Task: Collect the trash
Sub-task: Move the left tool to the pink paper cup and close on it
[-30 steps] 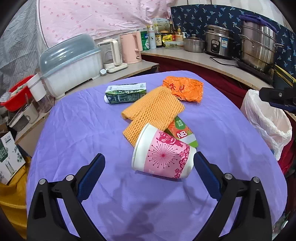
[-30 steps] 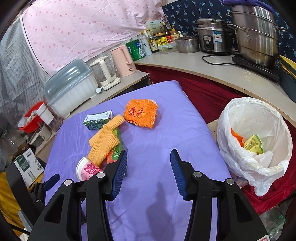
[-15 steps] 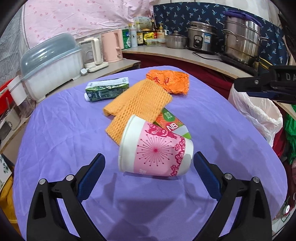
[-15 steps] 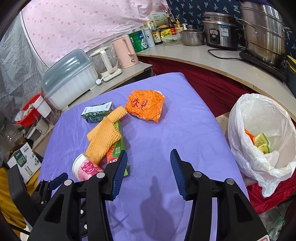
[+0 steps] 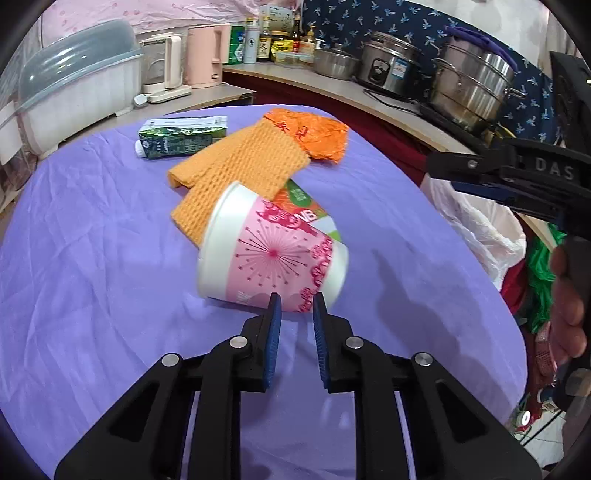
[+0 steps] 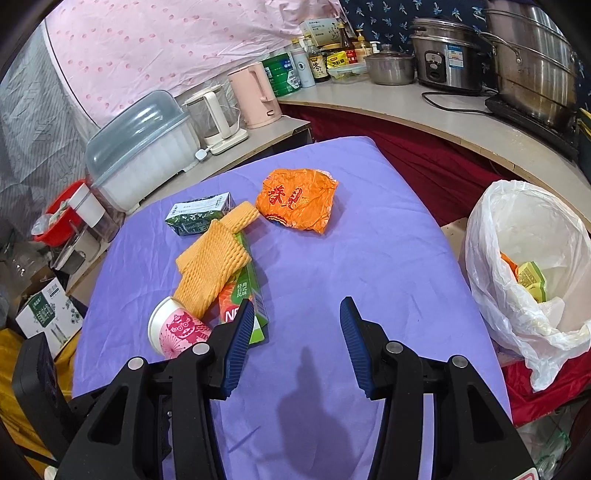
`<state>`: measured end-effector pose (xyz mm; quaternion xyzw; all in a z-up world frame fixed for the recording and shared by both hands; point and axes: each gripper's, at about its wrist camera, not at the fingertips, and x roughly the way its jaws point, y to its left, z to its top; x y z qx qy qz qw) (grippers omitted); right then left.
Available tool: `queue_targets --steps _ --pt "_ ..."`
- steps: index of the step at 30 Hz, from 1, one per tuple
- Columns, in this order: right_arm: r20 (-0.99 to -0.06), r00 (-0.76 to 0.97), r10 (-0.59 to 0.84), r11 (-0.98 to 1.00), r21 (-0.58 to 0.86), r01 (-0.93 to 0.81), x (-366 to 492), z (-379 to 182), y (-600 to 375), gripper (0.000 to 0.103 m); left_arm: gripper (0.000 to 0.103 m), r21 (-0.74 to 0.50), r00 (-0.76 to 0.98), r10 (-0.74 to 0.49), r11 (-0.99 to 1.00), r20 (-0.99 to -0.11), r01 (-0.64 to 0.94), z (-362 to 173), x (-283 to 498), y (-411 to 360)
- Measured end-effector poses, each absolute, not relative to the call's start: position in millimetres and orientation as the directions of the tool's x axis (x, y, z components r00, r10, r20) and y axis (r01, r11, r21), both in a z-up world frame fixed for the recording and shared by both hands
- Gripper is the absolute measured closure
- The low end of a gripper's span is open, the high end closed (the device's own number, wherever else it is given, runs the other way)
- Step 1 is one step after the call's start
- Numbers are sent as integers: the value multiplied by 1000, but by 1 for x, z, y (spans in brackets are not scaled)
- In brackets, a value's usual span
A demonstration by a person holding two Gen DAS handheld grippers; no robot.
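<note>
This was a lived-in home kitchen. Along the upper right of the right wrist view a curved countertop (image 6: 424,122) carried a steel rice cooker (image 6: 448,59), a tall stacked steamer pot (image 6: 532,62) and a small lidded pot (image 6: 391,68), with sauce bottles (image 6: 319,62) and tins grouped behind them at top centre. Left of these stood a pink electric kettle (image 6: 255,98), a glass kettle (image 6: 212,114) and a covered dish rack (image 6: 142,147). A pink dotted cloth (image 6: 155,48) and dark blue patterned fabric (image 6: 384,14) hung as wall coverings across the top. In the middle sat a table under a purple cloth (image 6: 369,229), and a white plastic bin bag (image 6: 517,266) stood open at the right edge.
</note>
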<state>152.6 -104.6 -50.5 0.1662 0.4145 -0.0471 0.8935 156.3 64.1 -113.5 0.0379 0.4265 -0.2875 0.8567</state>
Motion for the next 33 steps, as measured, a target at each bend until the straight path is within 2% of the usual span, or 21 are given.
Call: queue_targets --steps 7,9,11,18,23,27,33 --pt "-755 653 57 941 259 218 147 -50 -103 56 83 -149 542 -425 865 -725 479 -101 164 81" --pt "-755 653 59 941 261 216 147 -50 -102 56 77 -140 546 -420 866 -725 480 -102 172 84" --pt "-755 653 58 942 259 215 148 -50 -101 56 76 -131 545 -418 863 -727 487 -105 180 86" --pt "-764 642 62 945 252 209 156 -56 -96 56 71 -141 525 -509 796 -683 588 -107 197 88" --pt "-783 618 73 947 249 204 162 -67 -90 56 68 -152 527 -512 799 -678 581 -103 204 90" --pt "-791 603 103 949 260 178 166 -75 -79 56 51 -133 558 -453 844 -695 520 -103 200 94" --pt "-794 590 150 956 269 119 171 -81 -55 56 49 -159 566 -322 935 -759 318 -109 202 105"
